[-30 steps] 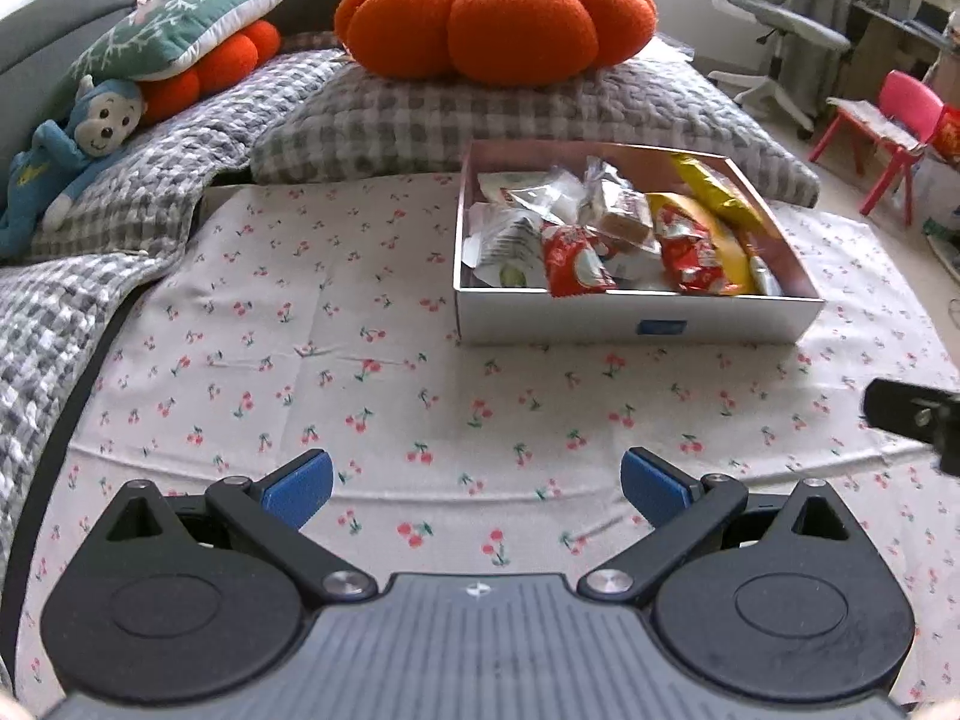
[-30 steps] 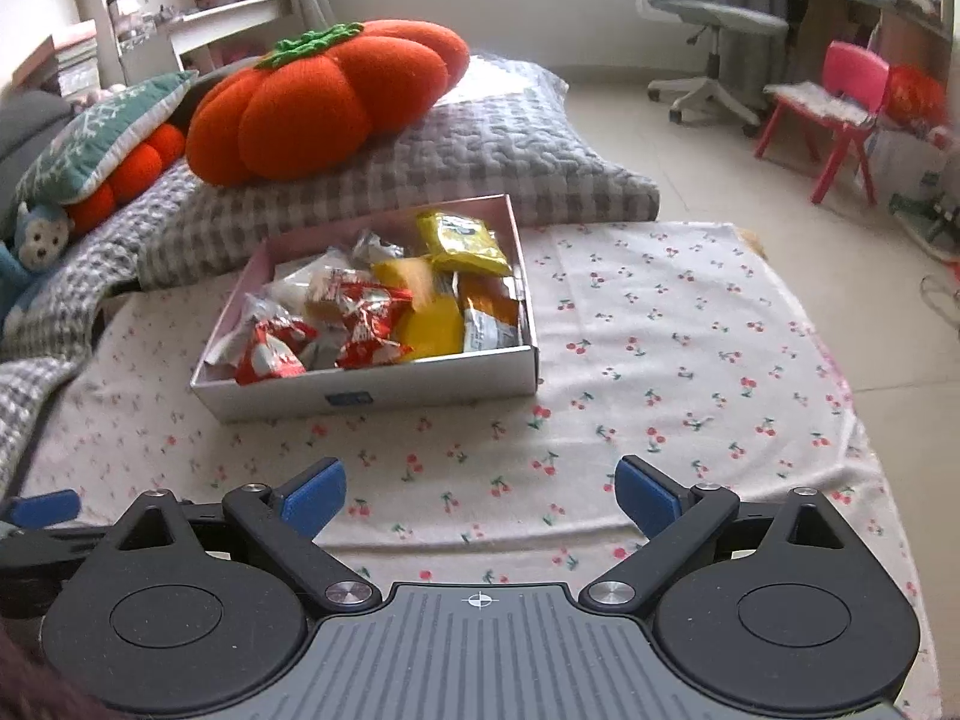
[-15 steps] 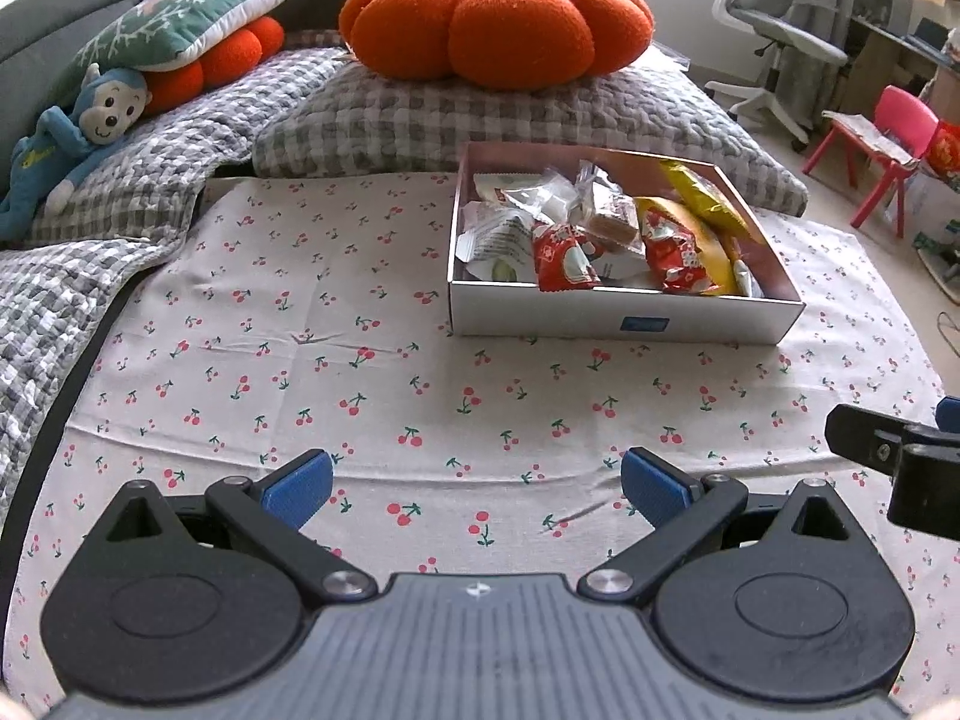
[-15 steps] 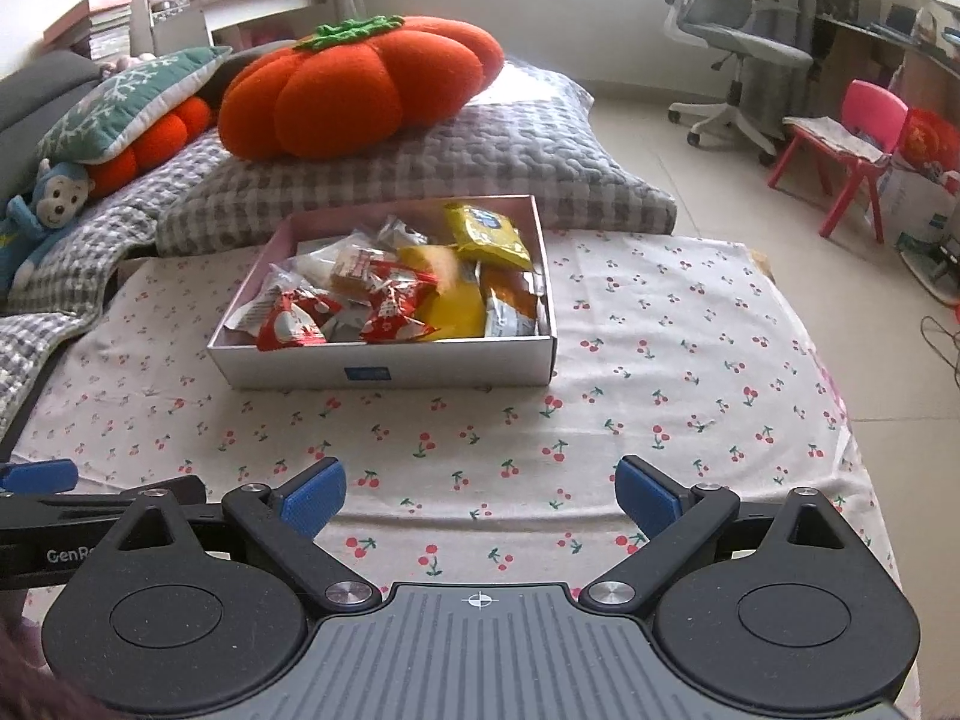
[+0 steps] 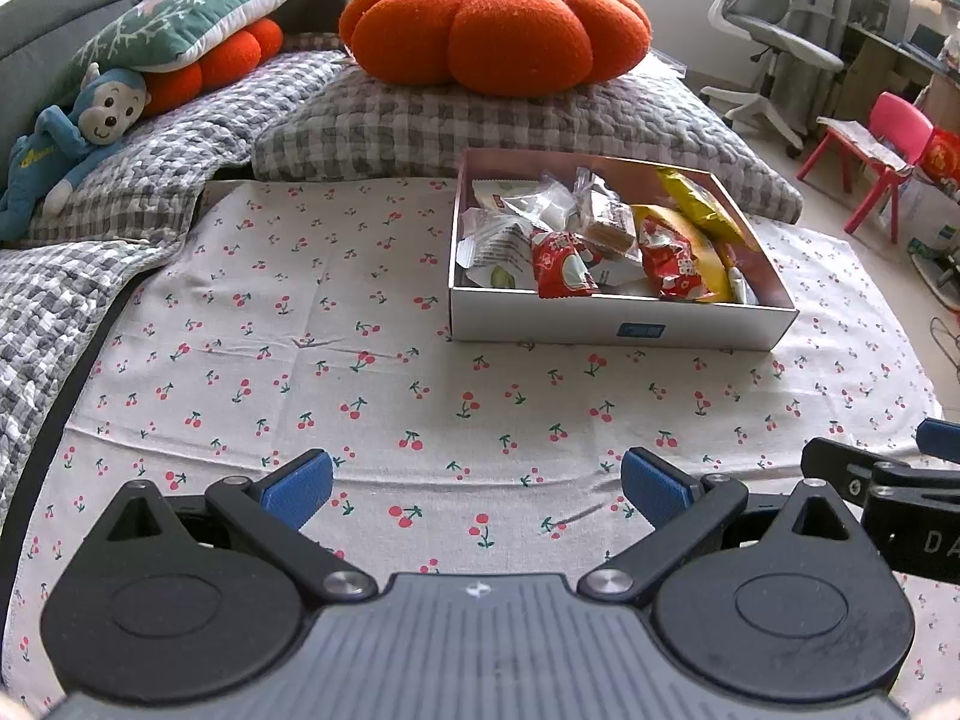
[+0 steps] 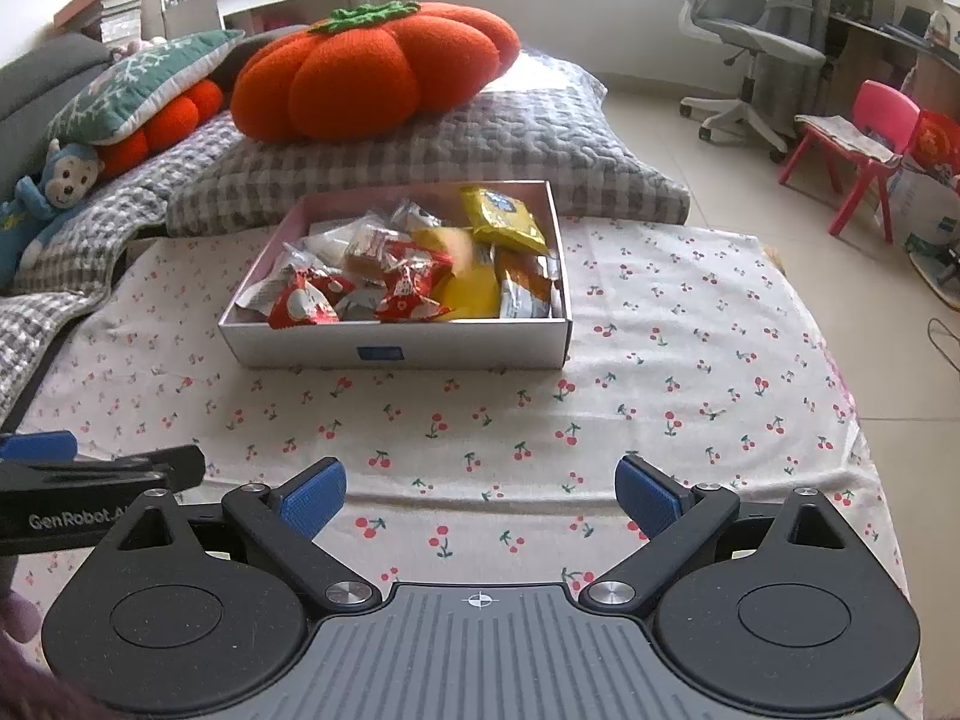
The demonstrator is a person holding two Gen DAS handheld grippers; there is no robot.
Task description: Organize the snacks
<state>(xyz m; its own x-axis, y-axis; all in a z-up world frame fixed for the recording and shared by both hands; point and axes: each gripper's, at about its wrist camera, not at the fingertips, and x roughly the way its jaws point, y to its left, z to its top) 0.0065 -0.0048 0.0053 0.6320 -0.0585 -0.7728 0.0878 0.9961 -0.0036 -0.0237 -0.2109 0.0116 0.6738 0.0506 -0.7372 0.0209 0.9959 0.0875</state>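
A shallow white box (image 5: 624, 330) (image 6: 396, 351) sits on the cherry-print cloth (image 5: 300, 330) (image 6: 690, 360), holding several snack packets: red ones (image 5: 561, 264) (image 6: 300, 300), yellow ones (image 5: 699, 207) (image 6: 504, 219) and clear or white ones (image 5: 498, 240). My left gripper (image 5: 477, 486) hovers open over the near cloth, well short of the box, nothing between its blue pads. My right gripper (image 6: 480, 495) is likewise open and empty, near the front edge. Each gripper shows at the side of the other's view.
A large orange pumpkin cushion (image 5: 498, 24) (image 6: 372, 72) rests on a grey checked pillow (image 5: 510, 126) behind the box. A blue monkey toy (image 5: 72, 126) and more cushions lie at the left. An office chair (image 6: 744, 42) and a pink child's chair (image 6: 864, 138) stand on the floor at right.
Both grippers have drawn back from the box, which now looks smaller and farther. The right gripper's view has swung so the box sits more centred. Both stay open.
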